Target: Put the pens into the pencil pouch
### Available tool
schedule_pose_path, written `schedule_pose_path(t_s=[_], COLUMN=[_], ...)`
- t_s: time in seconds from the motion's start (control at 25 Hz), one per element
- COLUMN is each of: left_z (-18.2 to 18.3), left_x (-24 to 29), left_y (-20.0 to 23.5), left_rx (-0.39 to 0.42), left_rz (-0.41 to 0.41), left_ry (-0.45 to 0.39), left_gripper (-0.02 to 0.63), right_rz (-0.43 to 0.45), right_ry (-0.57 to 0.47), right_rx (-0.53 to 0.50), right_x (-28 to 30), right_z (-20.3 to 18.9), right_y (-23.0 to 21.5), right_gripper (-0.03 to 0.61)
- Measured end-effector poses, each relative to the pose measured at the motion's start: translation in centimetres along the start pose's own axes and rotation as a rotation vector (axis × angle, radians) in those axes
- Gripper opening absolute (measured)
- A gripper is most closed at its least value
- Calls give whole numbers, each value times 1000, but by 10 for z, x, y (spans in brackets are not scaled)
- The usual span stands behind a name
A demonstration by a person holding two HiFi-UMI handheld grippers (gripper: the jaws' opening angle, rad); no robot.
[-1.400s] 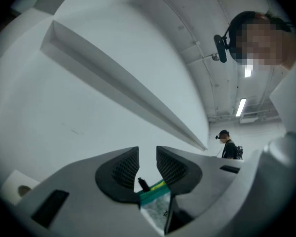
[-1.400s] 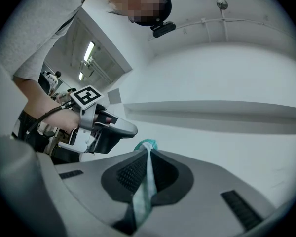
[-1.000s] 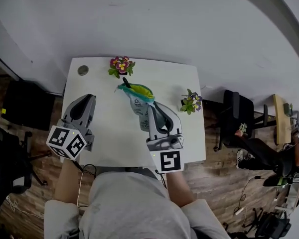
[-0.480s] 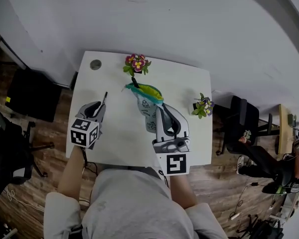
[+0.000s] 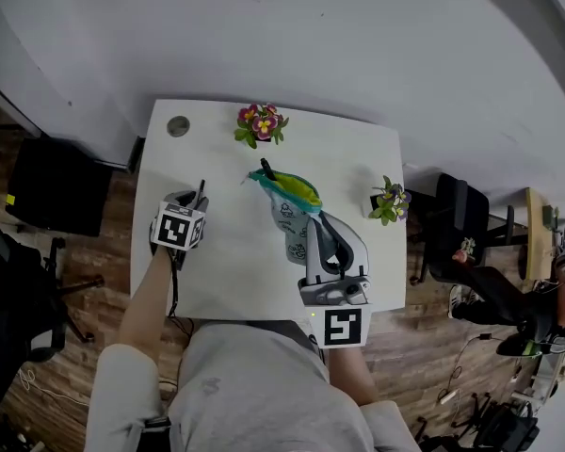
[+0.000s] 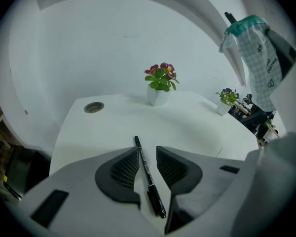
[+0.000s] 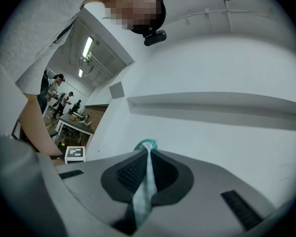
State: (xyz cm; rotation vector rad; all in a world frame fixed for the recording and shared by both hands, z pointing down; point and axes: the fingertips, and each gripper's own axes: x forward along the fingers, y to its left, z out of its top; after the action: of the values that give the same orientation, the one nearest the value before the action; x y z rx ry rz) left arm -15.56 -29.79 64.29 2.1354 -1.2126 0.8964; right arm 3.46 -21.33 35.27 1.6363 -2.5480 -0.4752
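A black pen lies on the white table, between the pads of my left gripper. Those jaws are opening and the pads stand just off the pen. In the head view the left gripper is at the table's left part, with the pen poking out ahead of it. My right gripper is shut on the checked pencil pouch and holds it up, green-rimmed mouth upward. Another dark pen sticks out of the pouch. The pouch's fabric is pinched between the right pads.
Two small potted flowers stand on the table, one at the far edge and one at the right edge. A round cable grommet sits at the far left corner. Office chairs stand on the floor beside the table.
My left gripper has come down from high up to the tabletop with the pen, and its jaws have parted from it. The right gripper has kept the pouch in place.
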Motion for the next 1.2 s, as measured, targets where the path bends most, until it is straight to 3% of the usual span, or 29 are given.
schedule_pose_path(t_s=[0.28,0.56,0.72,0.96,1.2], left_z=[-11,-8,21,71,116], left_x=[24,19,0,-50,-117], left_y=[7,7,-4,-33,-49], left_rx=[15,-8,-35,-8,-76], left_rz=[6,-7,-44,-105,-165], left_ry=[101,87,-66,-308,-561], left_gripper=[110,57,57,57,57], right_rz=[-36,-40,-30,-14,12], right_ry=[35,36,31,4,-26], right_rx=[-12,-9,-6,6,14], right_x=[0,0,0,0,0], right_z=[-6,-8,-7,-2,4], right_y=[-4,-3,-2,-1,5], right_gripper=[37,37,37,37,37])
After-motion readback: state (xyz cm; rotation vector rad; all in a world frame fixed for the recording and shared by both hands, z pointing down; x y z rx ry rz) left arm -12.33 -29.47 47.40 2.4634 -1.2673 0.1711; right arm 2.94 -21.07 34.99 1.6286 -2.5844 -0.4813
